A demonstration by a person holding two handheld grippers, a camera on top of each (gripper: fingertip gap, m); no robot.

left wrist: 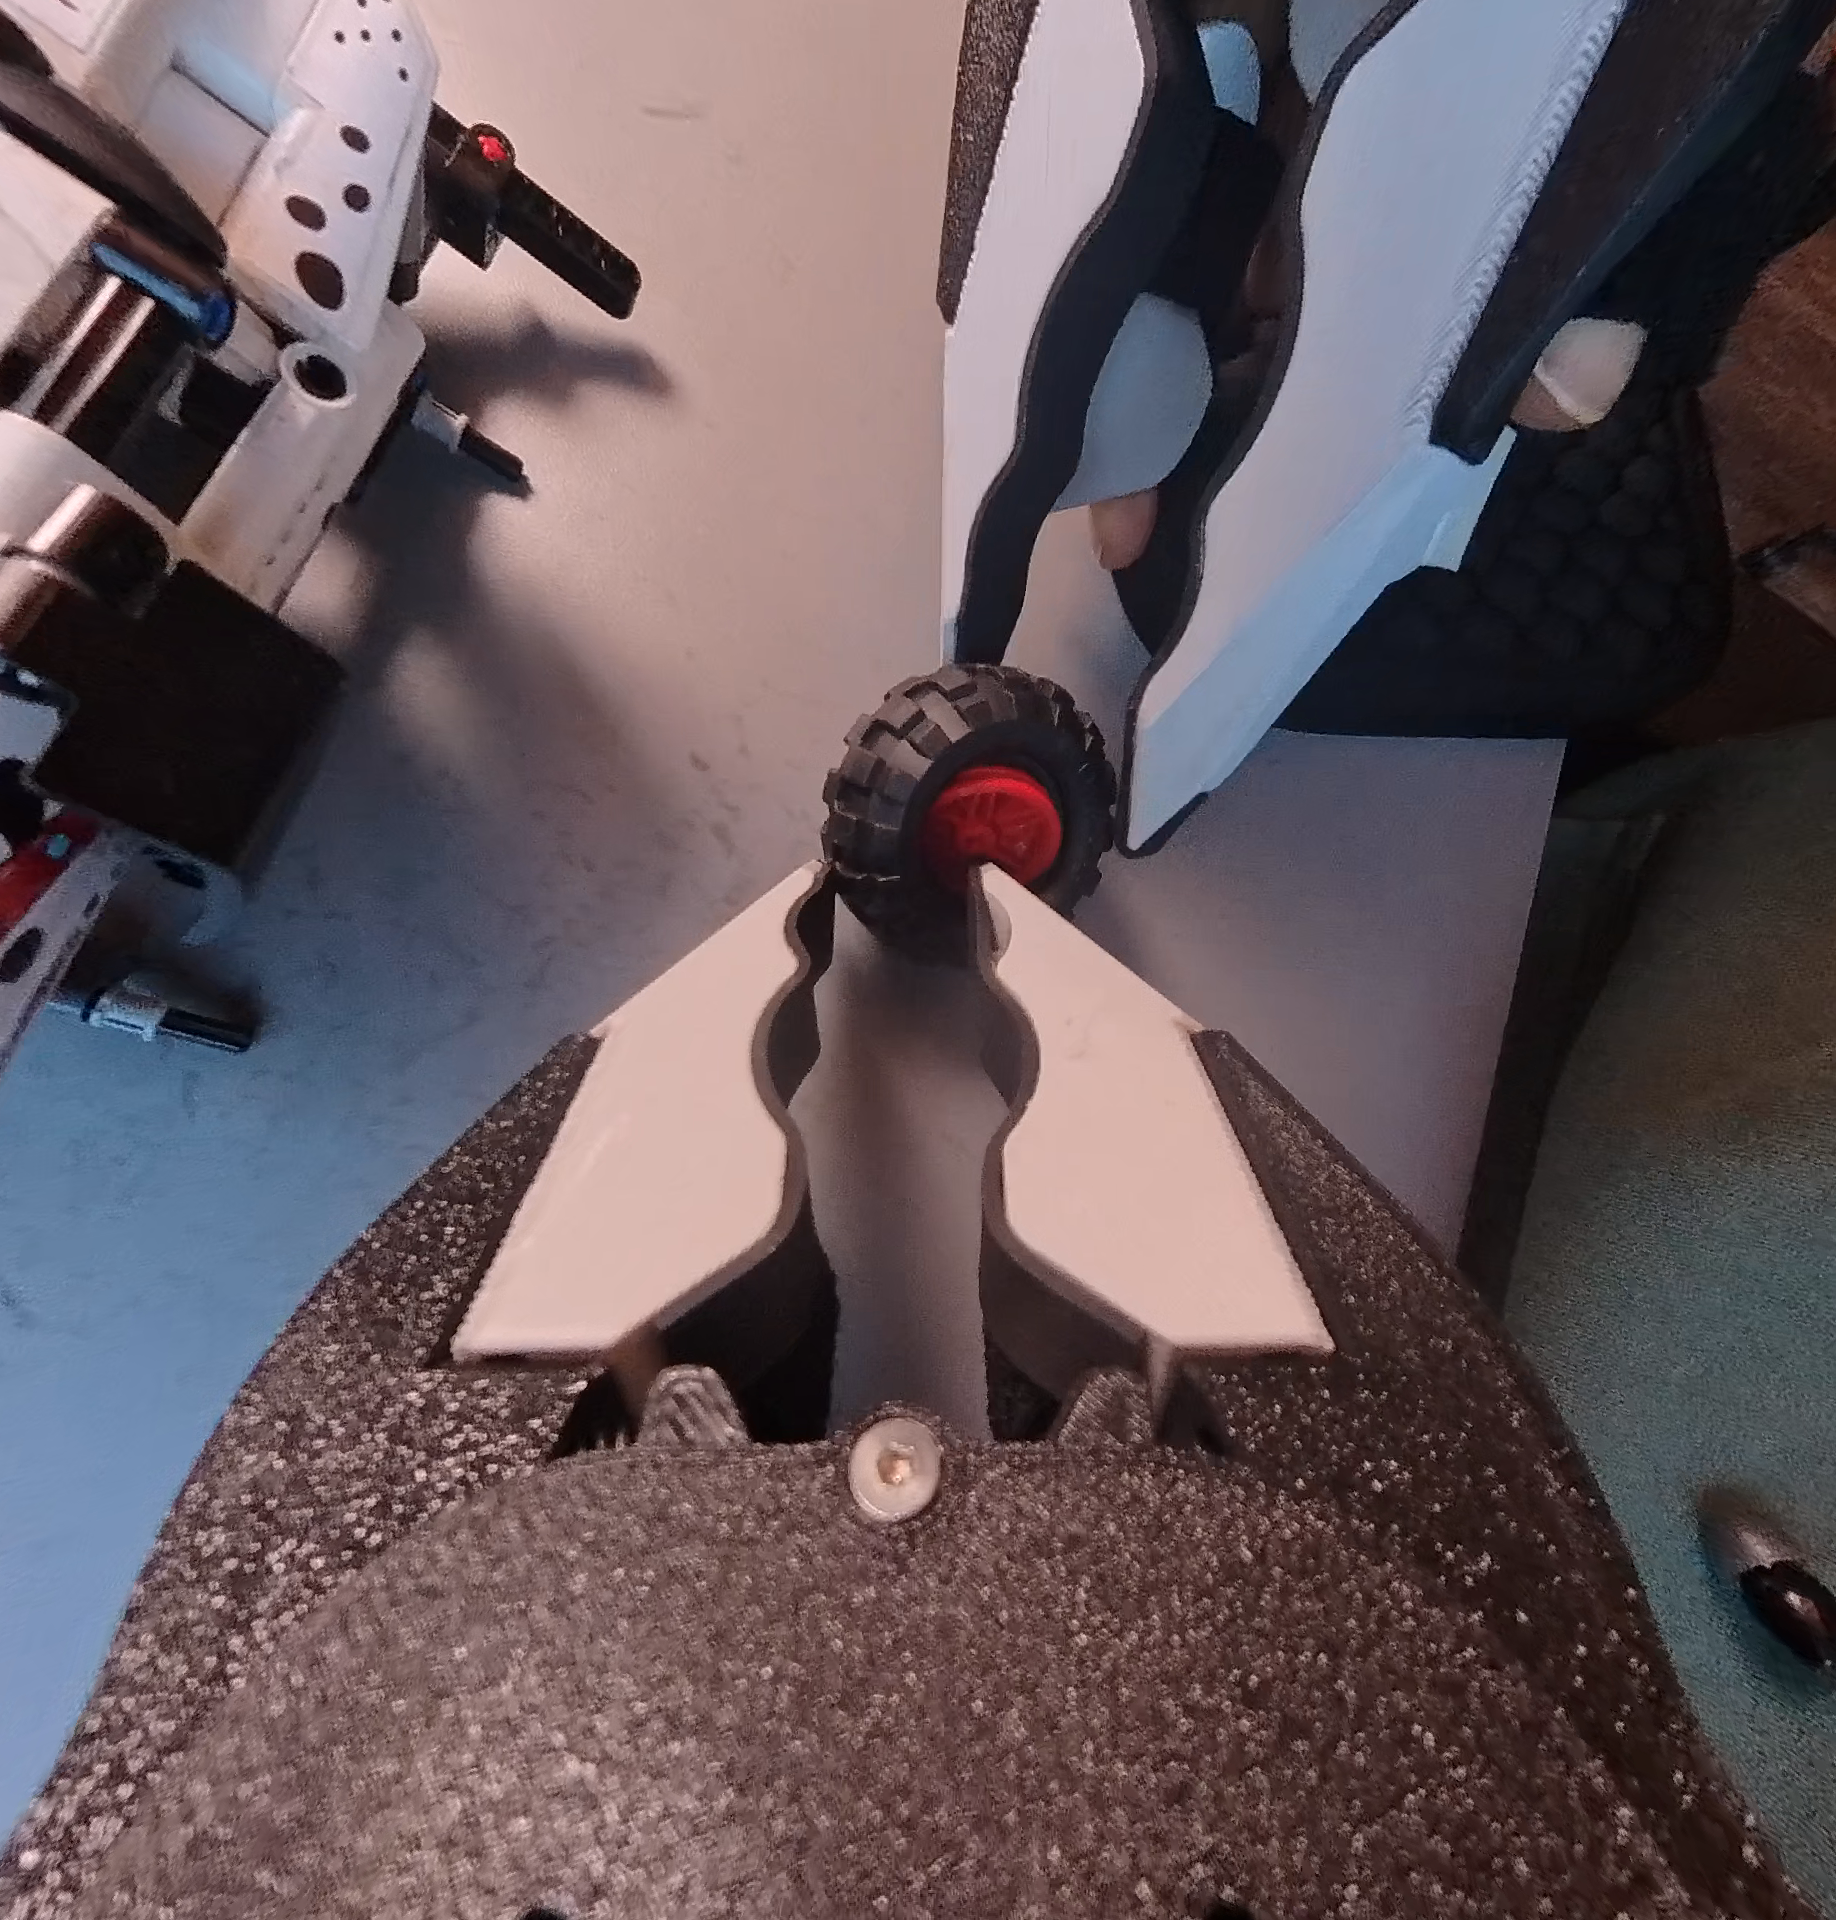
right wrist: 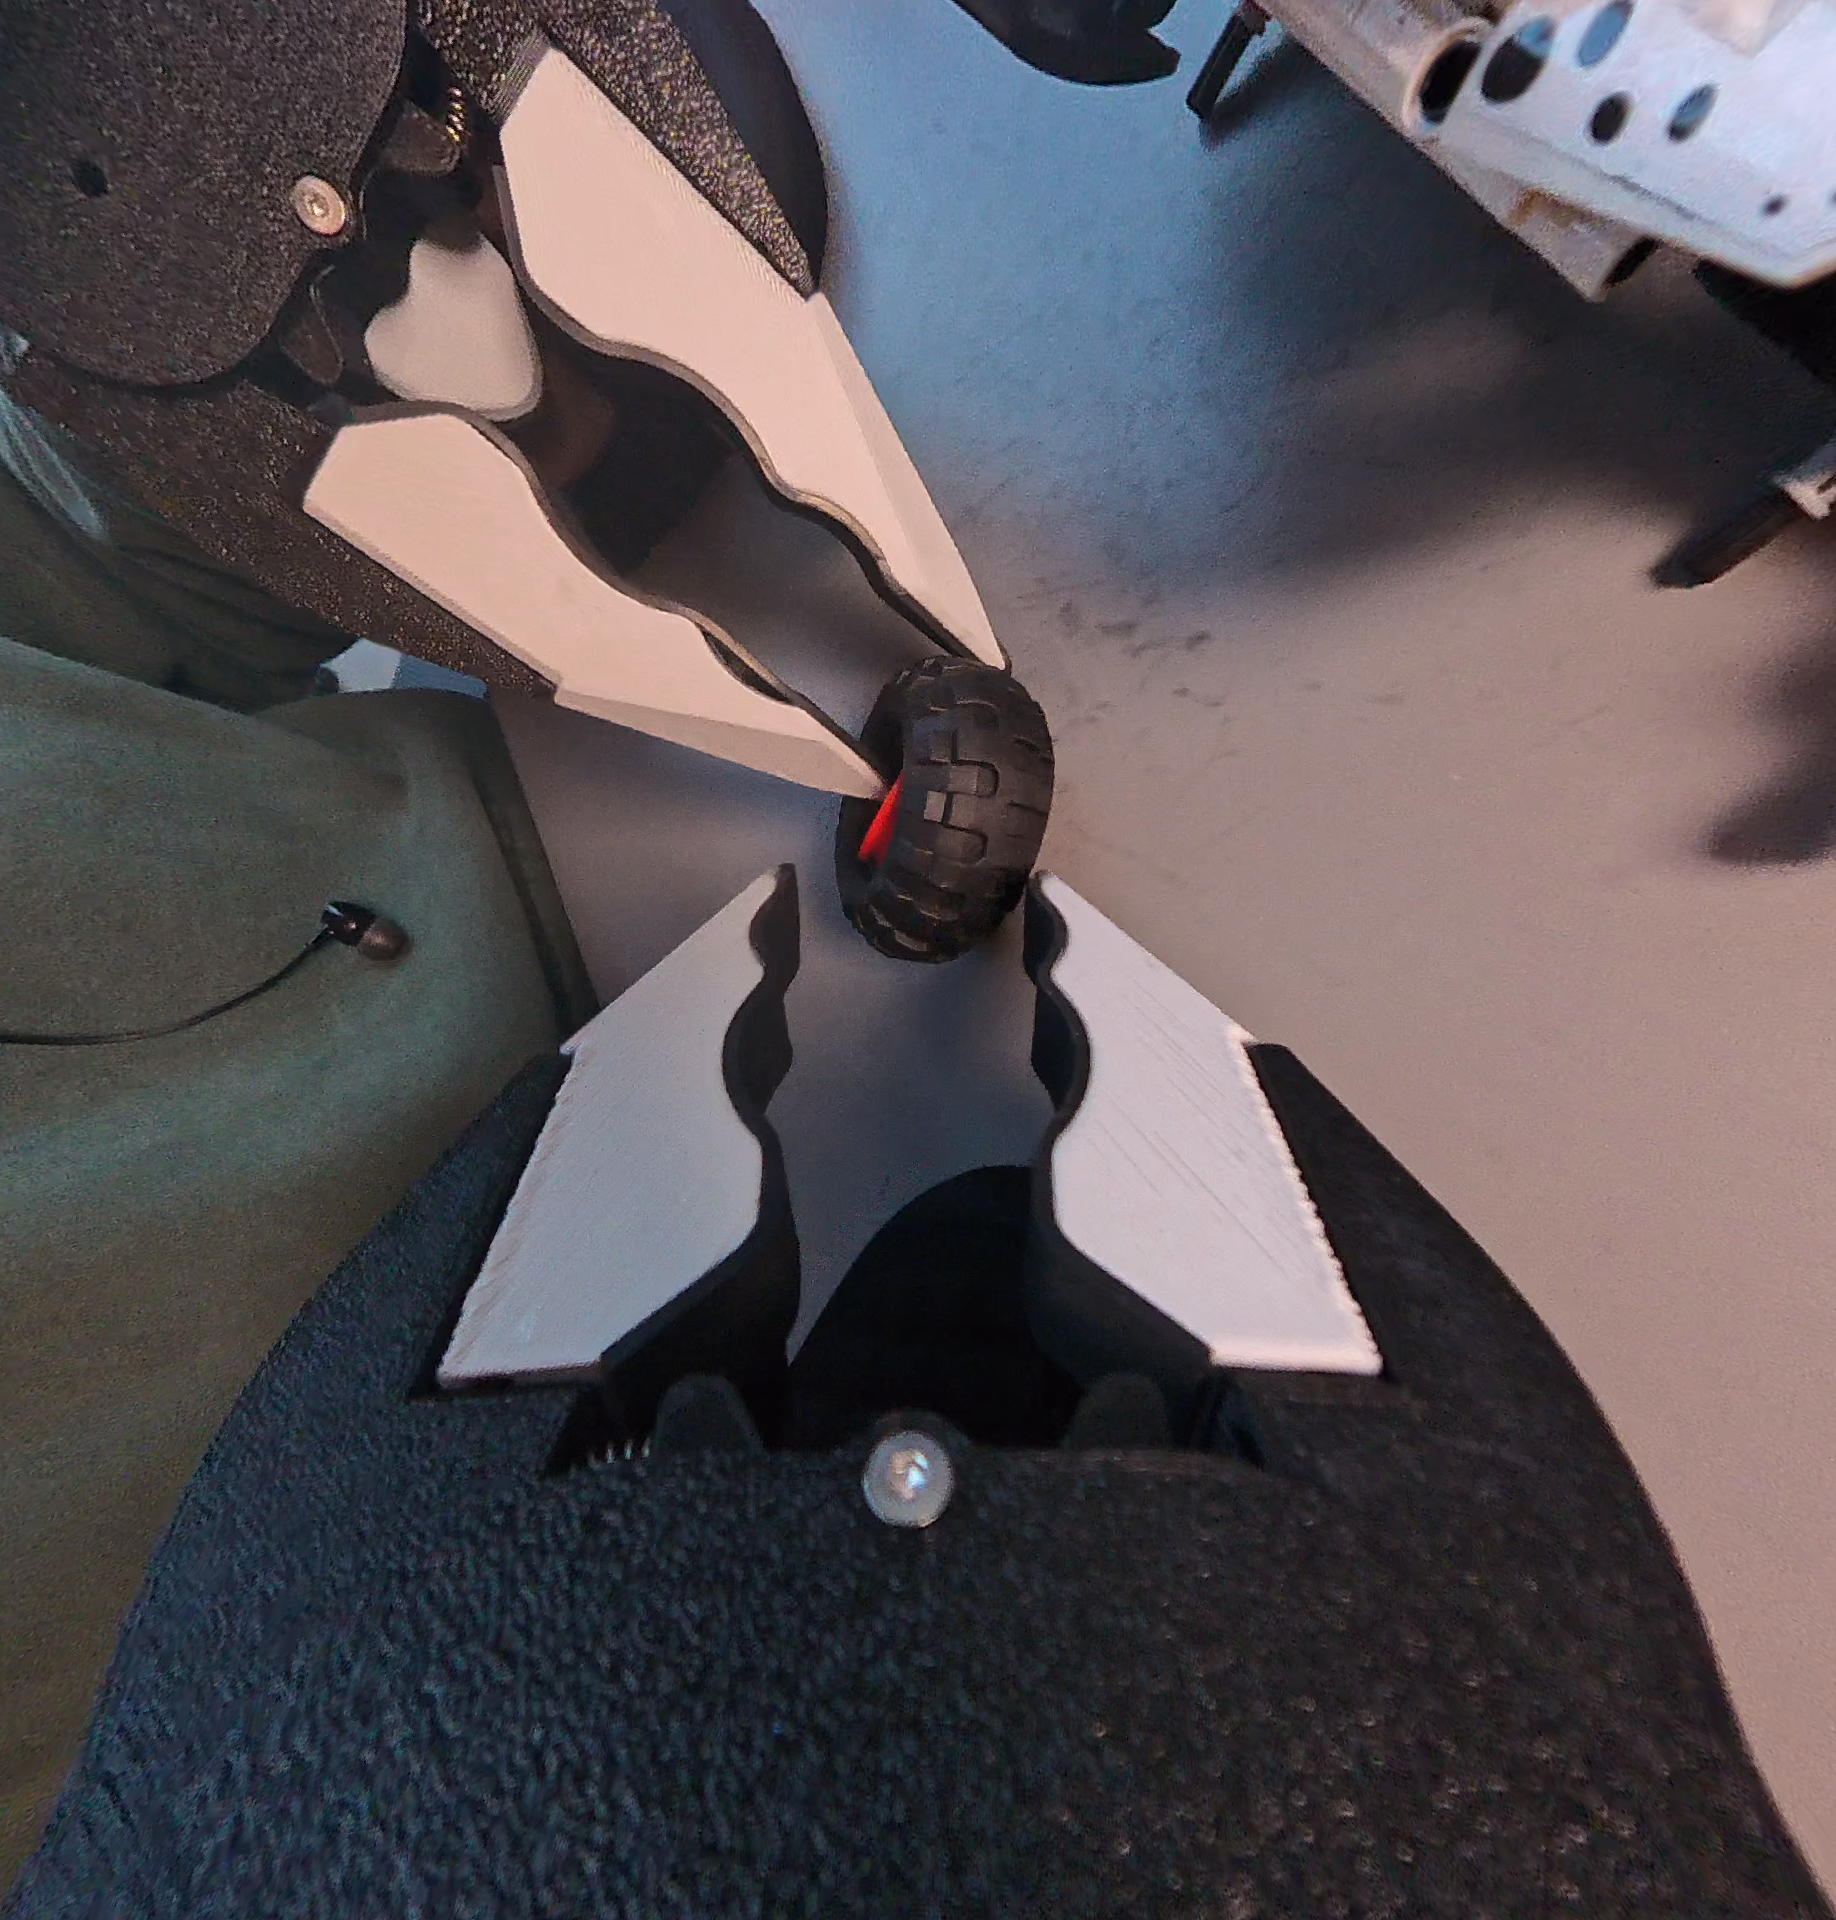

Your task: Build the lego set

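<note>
Left gripper (left wrist: 898, 883): clamped on the wheel (left wrist: 971, 805); one tip presses the tread, the other the red hub (left wrist: 985, 816). The wheel is lifted off the table (left wrist: 633, 727), held on edge.
Right gripper (right wrist: 909, 883): jaws apart, a tip on either side of the wheel (right wrist: 950, 805); the right-hand tip looks to be at the tread, the other stands clear. It grips nothing yet.
Wheel: black knobby tyre seated on a red rim, so that small sub-step appears finished. It hangs between the two grippers, near the table's edge.
Model (left wrist: 166, 416): a white and black Technic build with holed beams, well apart from the wheel, up and to the left in the left wrist view; in the right wrist view it (right wrist: 1620, 135) lies at the top right. A bare axle pin (left wrist: 467, 431) sticks out of its side.
Done: body largely assembled, as far as can be seen; tyre on its rim.
Left: wheel not yet on the model; likely a handover or regrip, then pressing it onto an axle. How many other wheels are fitted cannot be told.
</note>
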